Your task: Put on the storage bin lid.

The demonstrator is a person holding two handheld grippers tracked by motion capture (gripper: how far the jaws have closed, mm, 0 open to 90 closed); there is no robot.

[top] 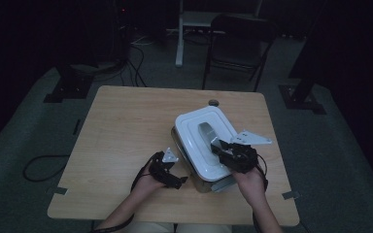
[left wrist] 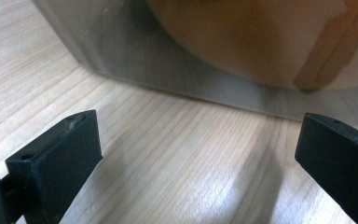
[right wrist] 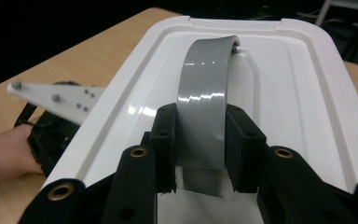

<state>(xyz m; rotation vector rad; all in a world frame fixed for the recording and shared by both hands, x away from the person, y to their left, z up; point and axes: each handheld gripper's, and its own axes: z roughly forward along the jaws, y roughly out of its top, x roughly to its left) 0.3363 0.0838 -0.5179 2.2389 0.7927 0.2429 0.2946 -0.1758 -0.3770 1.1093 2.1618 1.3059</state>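
Observation:
A metal box-shaped container [top: 209, 182] with a white lid [top: 194, 138] stands on the wooden table [top: 121, 126]. An arched grey handle [top: 205, 131] runs along the lid's top. My right gripper [top: 219, 147] is shut on the near end of that grey handle [right wrist: 205, 107], one black finger [right wrist: 164, 140] on each side. My left gripper [top: 177, 180] rests low on the table to the left of the container, open. In the left gripper view its jaws stand wide apart, facing the container's shiny metal side [left wrist: 168, 70] with nothing between them.
A small dark round object [top: 213, 102] lies at the table's far edge behind the container. Beyond the table stand a dark folding chair [top: 238, 43] and a white stand [top: 179, 34]. Cables [top: 39, 167] trail on the grey floor at left.

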